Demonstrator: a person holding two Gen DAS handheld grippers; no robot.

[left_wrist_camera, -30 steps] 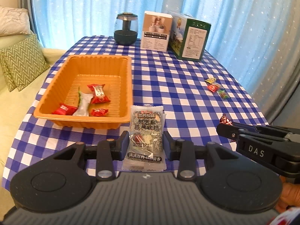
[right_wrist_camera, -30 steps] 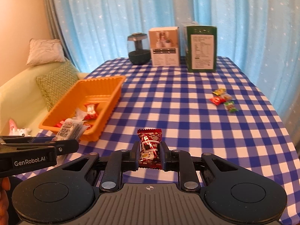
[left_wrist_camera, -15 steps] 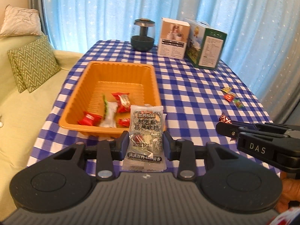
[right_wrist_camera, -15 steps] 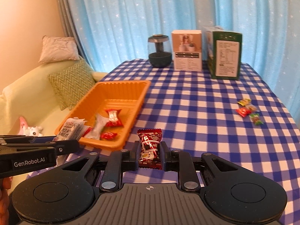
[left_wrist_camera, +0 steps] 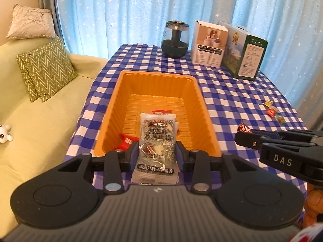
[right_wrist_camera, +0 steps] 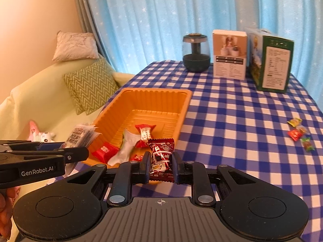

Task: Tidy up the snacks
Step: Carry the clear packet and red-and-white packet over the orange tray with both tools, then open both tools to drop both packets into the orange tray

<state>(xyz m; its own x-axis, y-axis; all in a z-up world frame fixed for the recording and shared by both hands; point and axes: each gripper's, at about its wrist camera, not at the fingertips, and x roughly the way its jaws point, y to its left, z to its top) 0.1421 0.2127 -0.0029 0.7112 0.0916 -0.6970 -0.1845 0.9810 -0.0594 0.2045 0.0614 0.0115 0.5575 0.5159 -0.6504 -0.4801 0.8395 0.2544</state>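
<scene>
My left gripper point(left_wrist_camera: 157, 153) is shut on a grey-and-white snack packet point(left_wrist_camera: 156, 139) and holds it above the near end of the orange tray point(left_wrist_camera: 159, 76). My right gripper point(right_wrist_camera: 161, 164) is shut on a dark red candy packet point(right_wrist_camera: 162, 157), just right of the tray's near corner point(right_wrist_camera: 153, 92). Several red candies point(right_wrist_camera: 104, 151) and a white wrapper point(right_wrist_camera: 126, 149) lie in the tray. The right gripper also shows at the right of the left wrist view point(left_wrist_camera: 242, 134); the left gripper shows at the left of the right wrist view point(right_wrist_camera: 80, 147).
Three small loose candies point(right_wrist_camera: 298, 133) lie on the blue checked tablecloth point(right_wrist_camera: 232, 121) at the right. A dark glass jar point(right_wrist_camera: 195, 54), a white box point(right_wrist_camera: 230, 54) and a green box point(right_wrist_camera: 270, 60) stand at the back. A green sofa point(left_wrist_camera: 40, 111) with cushions is left of the table.
Both grippers have moved left toward the tray with their packets. The left gripper's packet now hangs over the tray's near end instead of the tablecloth beside it.
</scene>
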